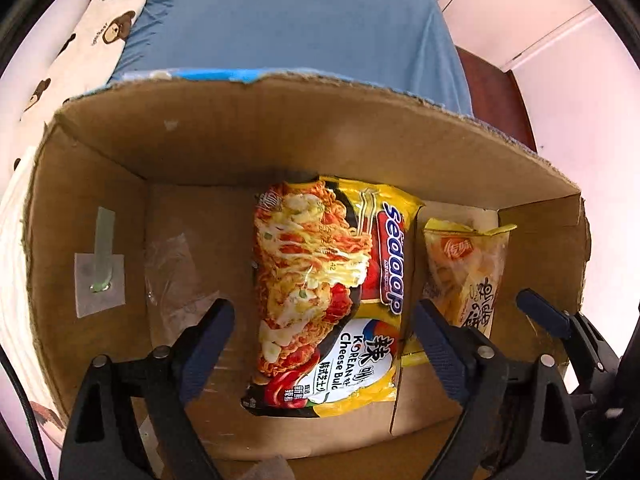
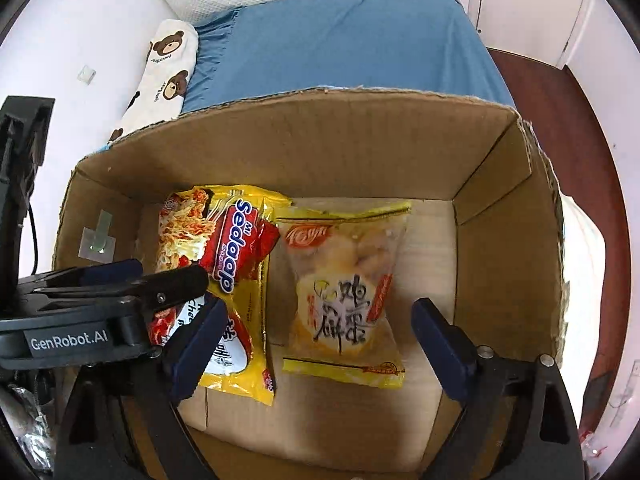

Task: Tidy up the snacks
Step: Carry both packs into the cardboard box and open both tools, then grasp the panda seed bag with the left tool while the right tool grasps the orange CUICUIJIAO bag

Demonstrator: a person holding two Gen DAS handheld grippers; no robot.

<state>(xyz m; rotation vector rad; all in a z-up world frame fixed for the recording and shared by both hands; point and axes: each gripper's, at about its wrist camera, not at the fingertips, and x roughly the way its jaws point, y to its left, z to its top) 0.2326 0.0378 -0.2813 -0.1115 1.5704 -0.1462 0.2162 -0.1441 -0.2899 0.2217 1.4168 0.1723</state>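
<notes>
Between the widely parted fingers of the left hand-held gripper lies the Sedaap noodle packet, flat on the floor of the cardboard box; the dark blue pads stand off from its long edges on either side and press on nothing. Just past that gripper's right finger, against the box's right wall, sits the yellow biscuit bag, and beyond it one blue finger of the other gripper pokes in.

Under the right hand-held gripper the same biscuit bag lies flat, released, with clear cardboard between it and each pad; these jaws are also spread wide and hold nothing. Its left finger overlaps the noodle packet in the view, though whether it touches I cannot tell. The two packs lie side by side, edges touching or nearly so. To the left of this gripper, the black body of the left one reaches over the noodle packet.

Beyond the box's far wall is a bed with a blue sheet, and a bear-print pillow lies along its left edge.
</notes>
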